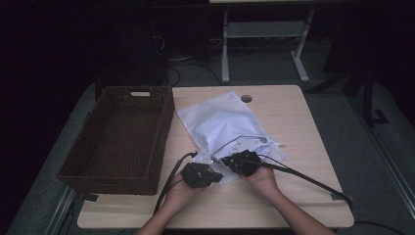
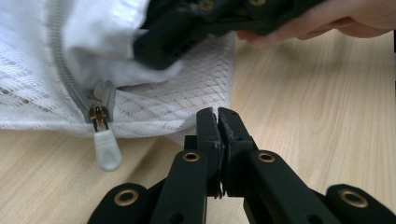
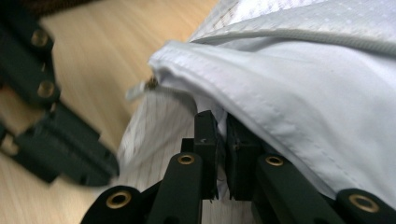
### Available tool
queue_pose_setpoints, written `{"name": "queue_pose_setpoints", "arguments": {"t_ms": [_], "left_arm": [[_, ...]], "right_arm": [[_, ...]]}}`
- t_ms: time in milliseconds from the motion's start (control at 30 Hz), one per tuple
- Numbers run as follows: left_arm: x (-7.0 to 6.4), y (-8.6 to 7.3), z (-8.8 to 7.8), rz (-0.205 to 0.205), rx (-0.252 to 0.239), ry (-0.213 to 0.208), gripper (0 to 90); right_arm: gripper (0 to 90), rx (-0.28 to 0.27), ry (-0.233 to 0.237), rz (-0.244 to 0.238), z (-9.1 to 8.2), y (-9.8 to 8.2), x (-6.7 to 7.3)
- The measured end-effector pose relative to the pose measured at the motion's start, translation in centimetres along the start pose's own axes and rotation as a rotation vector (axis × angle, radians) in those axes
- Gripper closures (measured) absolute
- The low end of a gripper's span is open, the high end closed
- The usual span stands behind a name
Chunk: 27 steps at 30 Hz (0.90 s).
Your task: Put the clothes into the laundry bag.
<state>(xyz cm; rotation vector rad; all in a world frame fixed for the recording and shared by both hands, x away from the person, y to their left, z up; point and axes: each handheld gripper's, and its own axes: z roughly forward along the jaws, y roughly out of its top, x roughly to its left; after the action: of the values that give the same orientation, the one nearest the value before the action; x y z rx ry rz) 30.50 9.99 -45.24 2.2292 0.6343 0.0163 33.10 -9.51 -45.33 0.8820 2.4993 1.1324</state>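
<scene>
A white mesh laundry bag lies on the wooden table, its zipper pull hanging at the near edge. White cloth bulges out of the bag's mouth. My left gripper is at the bag's near corner; in the left gripper view its jaws are pressed together at the mesh edge, which runs in behind the tips. My right gripper is just right of it, and its jaws are shut on a fold of the white cloth. Both hands hold the grippers close together.
A dark wicker basket stands at the left of the table, touching the bag's left side. A round cable hole is in the table's far edge. Cables trail from the grippers toward the near edge.
</scene>
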Motion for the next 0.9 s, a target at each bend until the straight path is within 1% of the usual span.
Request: {"name": "queue_pose_setpoints", "arguments": {"t_ms": [33,100,267,400,567,633,667,800,900], "left_arm": [[-0.1,0.0,0.0,0.0,0.0,-0.001,87.9],[-0.2,0.1,0.0,0.001,-0.003,-0.002,88.0],[-0.3,0.2,-0.1,0.009,-0.01,-0.004,88.2],[-0.5,0.2,-0.2,0.011,-0.014,-0.014,88.5],[-0.9,0.4,0.1,0.028,-0.008,-0.029,88.7],[-1.1,0.4,0.2,0.033,-0.002,-0.031,88.7],[-1.1,0.4,0.2,0.035,0.0,-0.03,88.7],[-0.8,0.2,0.2,0.026,-0.001,-0.03,88.6],[-0.7,0.1,0.1,0.019,-0.003,-0.032,88.5]], "right_arm": [[84.0,-0.006,-0.001,0.01,0.1,0.1,-0.1],[84.2,-0.006,-0.015,0.006,0.3,0.4,-0.3],[84.3,-0.011,-0.032,0.017,1.1,1.0,-0.5],[84.3,-0.022,-0.042,0.049,1.7,1.2,-1.1],[84.4,-0.039,-0.067,0.085,2.2,1.6,-2.0],[84.5,-0.035,-0.088,0.079,2.5,1.8,-2.2],[84.4,-0.033,-0.09,0.079,2.7,2.0,-2.3],[84.4,-0.037,-0.092,0.077,3.3,2.6,-2.2],[84.3,-0.038,-0.09,0.076,3.5,2.6,-2.2]]}}
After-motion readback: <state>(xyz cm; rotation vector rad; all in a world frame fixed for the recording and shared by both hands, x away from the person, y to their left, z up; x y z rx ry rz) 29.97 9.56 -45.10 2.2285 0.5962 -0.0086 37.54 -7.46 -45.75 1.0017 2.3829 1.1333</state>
